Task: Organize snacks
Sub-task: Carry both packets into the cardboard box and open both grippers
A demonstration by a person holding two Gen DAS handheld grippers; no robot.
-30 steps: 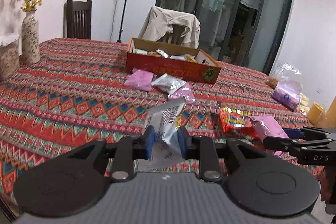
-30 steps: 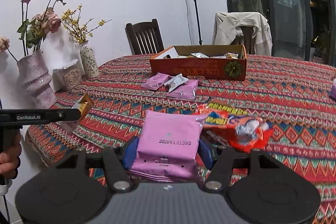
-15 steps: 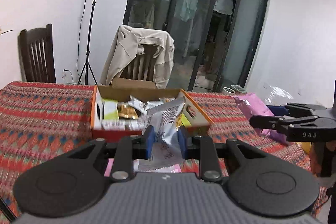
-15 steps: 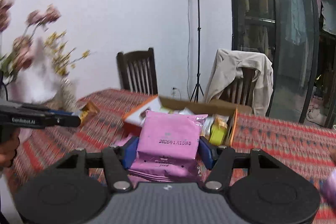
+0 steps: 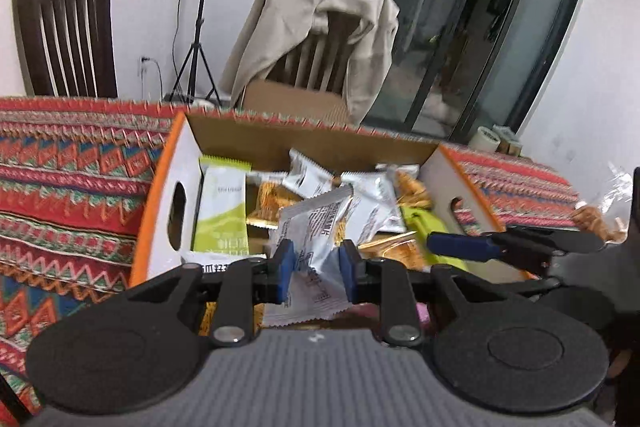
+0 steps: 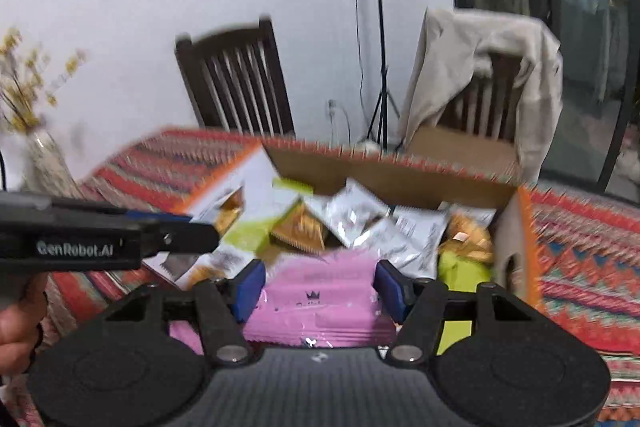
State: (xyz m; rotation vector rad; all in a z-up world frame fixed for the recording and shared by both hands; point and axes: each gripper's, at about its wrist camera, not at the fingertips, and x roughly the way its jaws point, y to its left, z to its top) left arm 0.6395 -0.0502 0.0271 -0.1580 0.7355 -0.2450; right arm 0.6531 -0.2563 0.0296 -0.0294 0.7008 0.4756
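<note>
The desk (image 5: 60,163) is covered by a woven cloth (image 6: 580,267) patterned in red, orange, teal and blue zigzag bands. Behind it a white wall, a dark wooden slat-back chair (image 5: 66,35) and a black light-stand tripod (image 5: 196,39) are seen. A second chair is draped with a beige jacket (image 5: 320,27). Dark-framed glass doors (image 5: 480,27) fill the right of the room. A patterned vase with yellow flowers (image 6: 40,131) is blurred at the left edge of the right wrist view.

An open cardboard box (image 5: 168,195) rests on the cloth; its walls are white inside with orange edges, oval hand cut-outs are noted in both end walls, and the far flap is plain brown. The box is filled with loose snack packets: a matt green-and-white pouch (image 5: 220,211) against the left wall, crinkled silver foil sachets (image 5: 308,175) with serrated ends, and glossy golden-orange wrappers (image 5: 268,199).

The left tool (image 5: 314,269) is held over the box, its blue pads clamped on a white, printed, crumpled sachet (image 5: 316,227). The right tool (image 6: 320,283) is likewise over the box; a flat pink packet (image 6: 316,307) with a crown mark lies between its blue pads, which press its sides, and the jaws are closing. A hand (image 6: 16,331) is seen at the left edge of the right wrist view.
</note>
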